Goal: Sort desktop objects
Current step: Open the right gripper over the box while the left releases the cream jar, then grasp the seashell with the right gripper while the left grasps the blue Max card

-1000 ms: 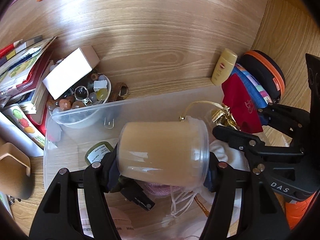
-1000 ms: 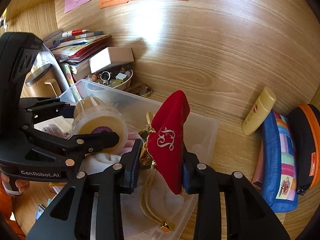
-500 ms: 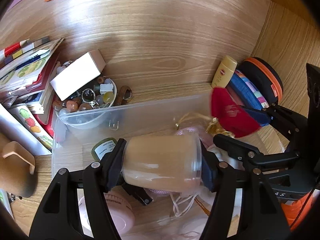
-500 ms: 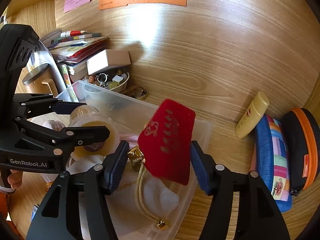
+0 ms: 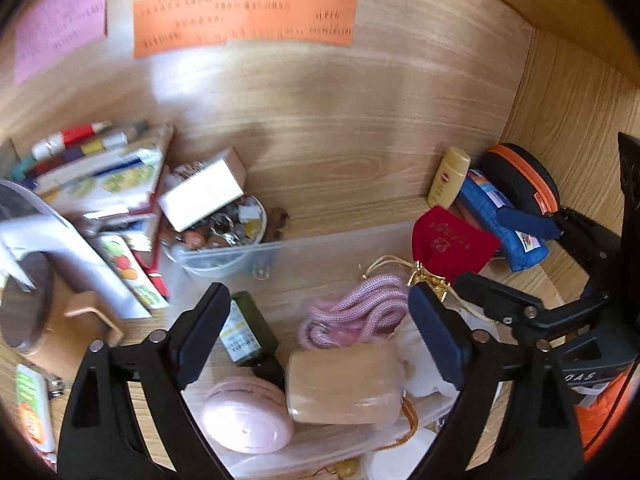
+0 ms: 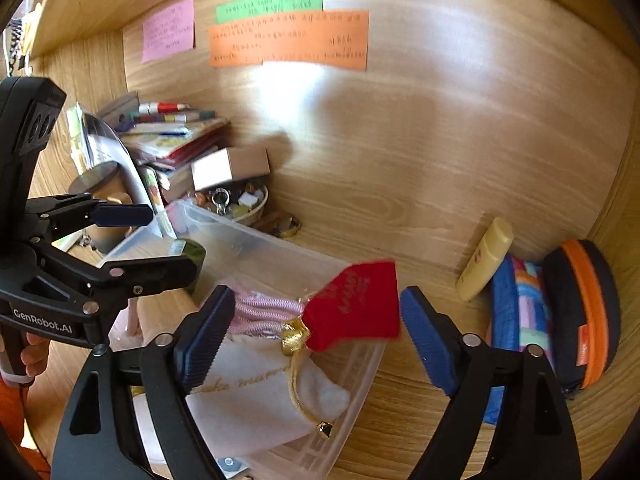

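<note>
Though motion-blurred, the red pouch point(image 6: 356, 308) sits between the spread right gripper point(image 6: 312, 336).

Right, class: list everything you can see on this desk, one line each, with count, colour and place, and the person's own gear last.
storage bin: one, clear plastic, centre of desk
beige jar: one, lying on its side in the bin
pink round case: one, in the bin beside the jar
pink cord: one coil, in the bin
green bottle: one, dark, in the bin
red pouch: one, gold tie, over the bin's right end
white drawstring bag: one, in the bin
bead bowl: one, behind the bin
yellow bottle: one, right, leaning on the wall
blue pencil case: one, far right
sticky notes: three, pink, green, orange, on the wall
left gripper: open
right gripper: open
</note>
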The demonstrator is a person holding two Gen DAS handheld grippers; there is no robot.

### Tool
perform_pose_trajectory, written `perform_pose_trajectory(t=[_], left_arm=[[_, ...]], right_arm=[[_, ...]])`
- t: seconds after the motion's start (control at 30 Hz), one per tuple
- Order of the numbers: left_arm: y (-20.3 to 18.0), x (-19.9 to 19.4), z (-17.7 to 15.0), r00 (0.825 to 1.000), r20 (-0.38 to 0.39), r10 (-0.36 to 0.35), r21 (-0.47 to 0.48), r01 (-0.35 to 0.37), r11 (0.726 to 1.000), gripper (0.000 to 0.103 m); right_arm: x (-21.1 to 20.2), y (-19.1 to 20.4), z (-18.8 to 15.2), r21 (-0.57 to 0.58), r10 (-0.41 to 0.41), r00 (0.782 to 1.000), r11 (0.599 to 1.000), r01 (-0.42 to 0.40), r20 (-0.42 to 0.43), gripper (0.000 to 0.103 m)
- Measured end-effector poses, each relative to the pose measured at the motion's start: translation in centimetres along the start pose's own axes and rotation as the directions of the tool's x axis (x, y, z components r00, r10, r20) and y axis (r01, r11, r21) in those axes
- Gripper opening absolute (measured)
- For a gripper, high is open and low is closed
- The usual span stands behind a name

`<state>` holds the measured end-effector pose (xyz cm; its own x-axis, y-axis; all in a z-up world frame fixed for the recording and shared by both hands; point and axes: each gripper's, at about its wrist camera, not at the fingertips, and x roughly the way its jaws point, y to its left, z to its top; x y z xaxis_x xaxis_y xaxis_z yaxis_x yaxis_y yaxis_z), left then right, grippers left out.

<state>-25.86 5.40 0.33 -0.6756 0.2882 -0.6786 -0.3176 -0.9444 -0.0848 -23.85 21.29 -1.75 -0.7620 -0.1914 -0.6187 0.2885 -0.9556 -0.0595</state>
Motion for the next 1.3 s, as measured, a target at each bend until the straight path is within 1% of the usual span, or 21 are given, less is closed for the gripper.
perform_pose_trajectory(t=[0.13,0.23,0.37,0.57,0.8,0.9,1.1,1.3], left_arm=[[-0.1,-1.9,-0.1,0.999,0.032,0.016,0.019,-0.017,1.000,0.095],[-0.2,-3.4,-0.4,0.998,0.060,0.032,0.025,-0.034,0.999,0.096],[-0.2,-5.0,-1.0,0.995,0.089,0.051,0.026,-0.053,0.998,0.098],[0.3,-7.1,-2.6,0.992,0.109,0.068,0.019,-0.070,0.997,0.099],[0.7,-8.3,-5.6,0.992,0.087,0.091,0.018,-0.093,0.996,0.099],[0.8,-8.2,-6.9,0.993,0.066,0.094,0.016,-0.096,0.995,0.099],[0.9,-7.2,-9.9,0.996,-0.004,0.089,-0.001,-0.089,0.996,0.099],[0.5,-6.4,-12.6,0.994,-0.070,0.087,-0.001,-0.088,0.996,0.099]], right_arm=[[-1.4,0.4,0.3,-0.003,0.025,0.999,1.000,-0.024,0.021,0.087],[-2.2,0.9,0.3,-0.015,0.000,1.000,1.000,0.000,0.023,0.087],[-3.8,0.7,0.0,0.007,0.005,1.000,1.000,-0.005,0.026,0.087],[-6.1,0.7,-1.1,0.024,-0.029,0.999,0.999,0.028,0.032,0.088],[-7.6,1.9,-3.2,0.007,-0.065,0.998,0.998,0.065,0.012,0.088],[-7.7,2.6,-4.7,-0.007,-0.082,0.997,0.997,0.082,-0.012,0.088],[-6.9,3.1,-7.6,0.014,-0.057,0.995,0.998,0.058,-0.081,0.088],[-5.7,3.3,-10.4,0.049,-0.034,0.988,0.998,0.042,-0.151,0.088]])
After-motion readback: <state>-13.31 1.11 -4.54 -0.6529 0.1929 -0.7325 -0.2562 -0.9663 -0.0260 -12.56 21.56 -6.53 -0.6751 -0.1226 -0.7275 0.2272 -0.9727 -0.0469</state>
